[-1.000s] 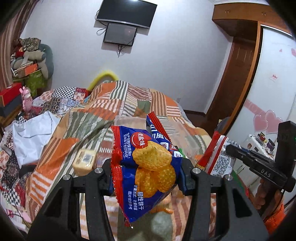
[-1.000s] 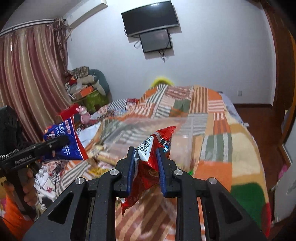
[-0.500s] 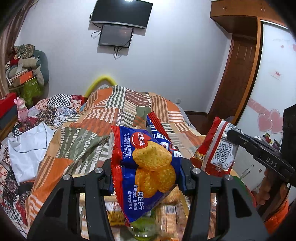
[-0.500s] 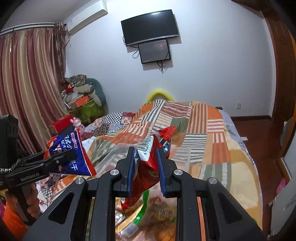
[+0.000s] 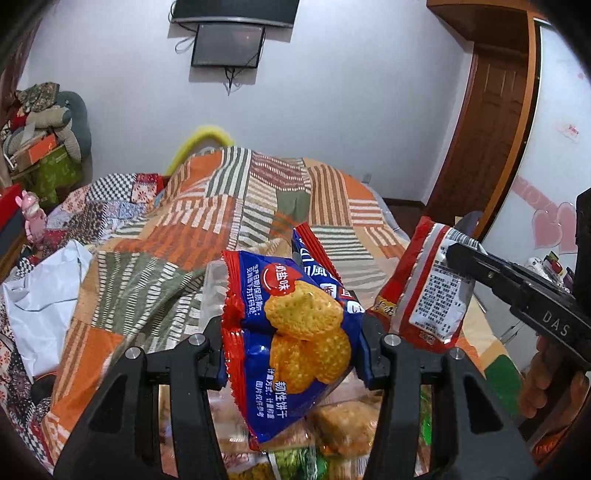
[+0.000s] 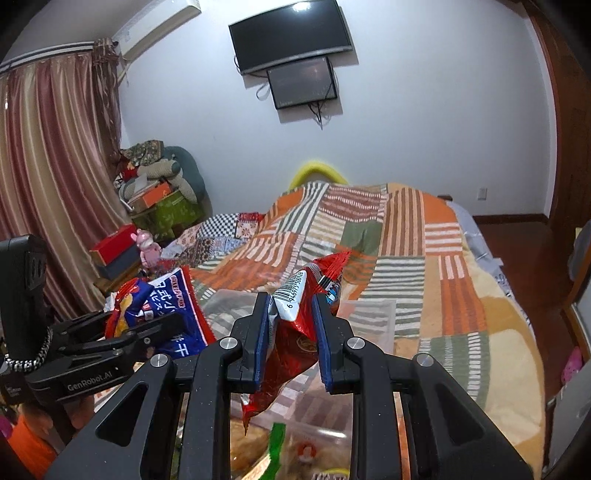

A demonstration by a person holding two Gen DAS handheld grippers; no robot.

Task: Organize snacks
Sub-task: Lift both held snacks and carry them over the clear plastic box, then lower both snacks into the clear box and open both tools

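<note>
The left gripper [image 5: 293,345] is clamped on a blue cracker packet [image 5: 295,339], held upright across its width, its long axis hanging down toward the heap of loose snacks [image 5: 332,428] directly beneath. To its right, the right gripper [image 6: 290,345] pinches a red snack bag [image 6: 295,347] edge-on, which also dangles downward, well above the patchwork blanket [image 6: 424,266]. Both packets sit level and near each other over a clear container [image 6: 369,314], so neither hand looks nearer; I judge that the drop is straight down for each.

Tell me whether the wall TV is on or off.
Off, apparently. The TV shows a dark screen with only a glare spot, and the smaller monitor under it looks dark too.
</note>
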